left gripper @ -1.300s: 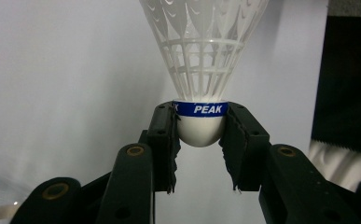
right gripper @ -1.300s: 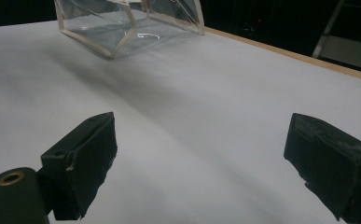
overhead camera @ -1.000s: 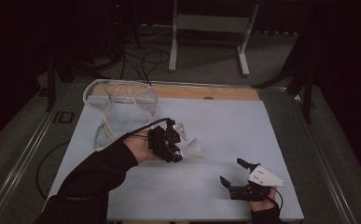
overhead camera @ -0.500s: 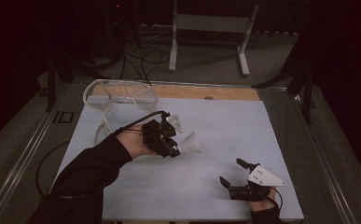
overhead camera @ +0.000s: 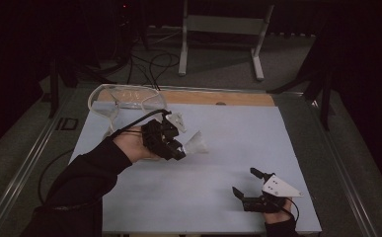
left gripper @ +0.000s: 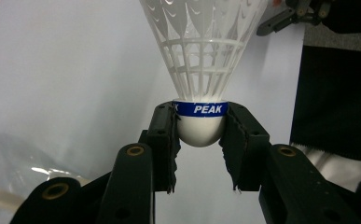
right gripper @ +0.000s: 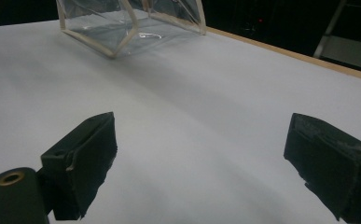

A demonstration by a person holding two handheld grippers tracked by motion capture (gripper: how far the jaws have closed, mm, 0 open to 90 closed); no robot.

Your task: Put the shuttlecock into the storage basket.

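Note:
A white plastic shuttlecock (left gripper: pixel 201 70) with a blue band marked PEAK is clamped by its rounded cork between the black pads of my left gripper (left gripper: pixel 200 126). In the high view that left gripper (overhead camera: pixel 171 143) hovers above the left middle of the pale blue table, and the shuttlecock's skirt (overhead camera: pixel 196 144) points right. My right gripper (overhead camera: pixel 245 183) rests near the table's front right edge with its jaws wide apart. In the right gripper view those jaws (right gripper: pixel 201 158) frame bare table surface.
A clear plastic container (overhead camera: pixel 124 101) stands at the back left corner of the table (overhead camera: pixel 238 143); it also appears at the top of the right gripper view (right gripper: pixel 127 23). A wooden strip runs along the far edge. A metal stand is on the floor behind.
My left gripper has risen with the shuttlecock and drifted slightly left and toward the back. The right gripper has stayed where it was.

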